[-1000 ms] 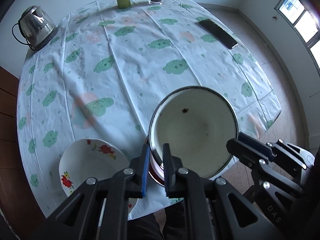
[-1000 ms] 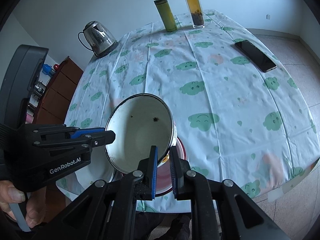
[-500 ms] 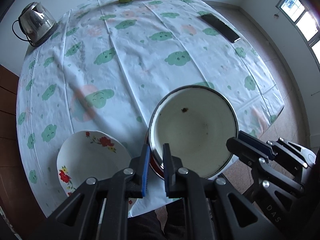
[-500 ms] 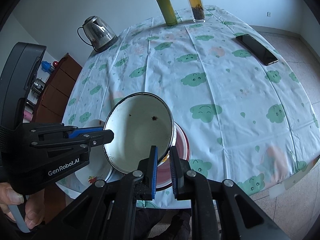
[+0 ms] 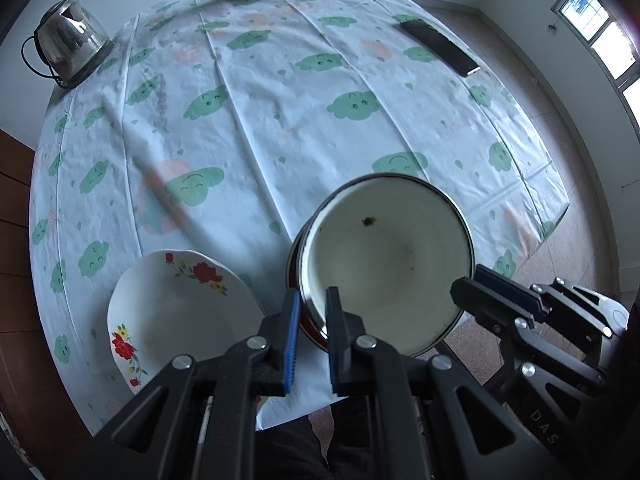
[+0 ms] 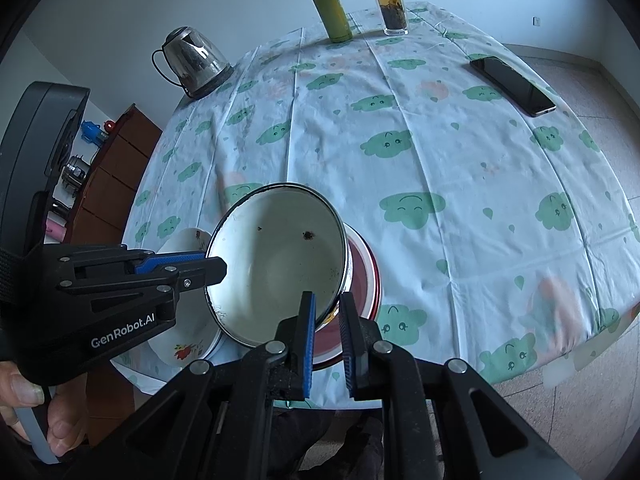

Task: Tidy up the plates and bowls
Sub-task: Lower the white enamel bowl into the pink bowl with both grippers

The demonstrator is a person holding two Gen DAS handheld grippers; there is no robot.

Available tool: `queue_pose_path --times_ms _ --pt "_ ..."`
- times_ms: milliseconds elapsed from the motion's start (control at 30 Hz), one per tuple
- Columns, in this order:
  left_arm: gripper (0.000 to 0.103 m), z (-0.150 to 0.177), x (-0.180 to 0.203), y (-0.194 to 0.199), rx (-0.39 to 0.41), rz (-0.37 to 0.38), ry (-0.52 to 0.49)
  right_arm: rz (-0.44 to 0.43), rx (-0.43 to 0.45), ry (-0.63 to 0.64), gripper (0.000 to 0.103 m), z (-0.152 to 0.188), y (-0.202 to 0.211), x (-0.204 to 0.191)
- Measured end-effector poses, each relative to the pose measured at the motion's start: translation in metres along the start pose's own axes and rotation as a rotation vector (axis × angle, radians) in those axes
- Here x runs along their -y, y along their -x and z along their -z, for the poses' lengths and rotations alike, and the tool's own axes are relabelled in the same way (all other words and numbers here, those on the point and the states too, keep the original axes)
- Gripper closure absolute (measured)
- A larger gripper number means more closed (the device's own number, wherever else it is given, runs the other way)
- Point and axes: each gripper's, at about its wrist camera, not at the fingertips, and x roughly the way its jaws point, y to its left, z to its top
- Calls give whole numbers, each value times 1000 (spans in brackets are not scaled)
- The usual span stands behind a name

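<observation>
Both the left gripper (image 5: 311,334) and right gripper (image 6: 327,343) clamp opposite rims of the bowl (image 5: 386,264), held tilted above the red plate (image 6: 362,276) at the table's (image 6: 460,152) near edge, apparently for stacking.

Both grippers have the white enamel bowl (image 6: 276,264) by its rim: the right gripper (image 6: 327,320) pinching the near edge, the left gripper (image 6: 208,266) on the left side. The bowl tilts above a red plate (image 6: 366,280), with a floral white plate (image 6: 182,344) just left. Kettle (image 6: 192,60), green flask (image 6: 334,10), tea bottle (image 6: 390,0) and phone (image 6: 512,86) sit far across the cloud-print tablecloth (image 6: 440,152).
</observation>
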Motion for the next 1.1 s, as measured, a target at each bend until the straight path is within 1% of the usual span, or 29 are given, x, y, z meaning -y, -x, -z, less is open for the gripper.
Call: queue_pose_path --times_ms 433,1100 --pt "94 5 4 -11 -26 3 -1 -4 -21 -11 88 10 -7 5" --pt "94 4 4 -30 -66 6 10 -13 -49 -21 88 12 -21 12"
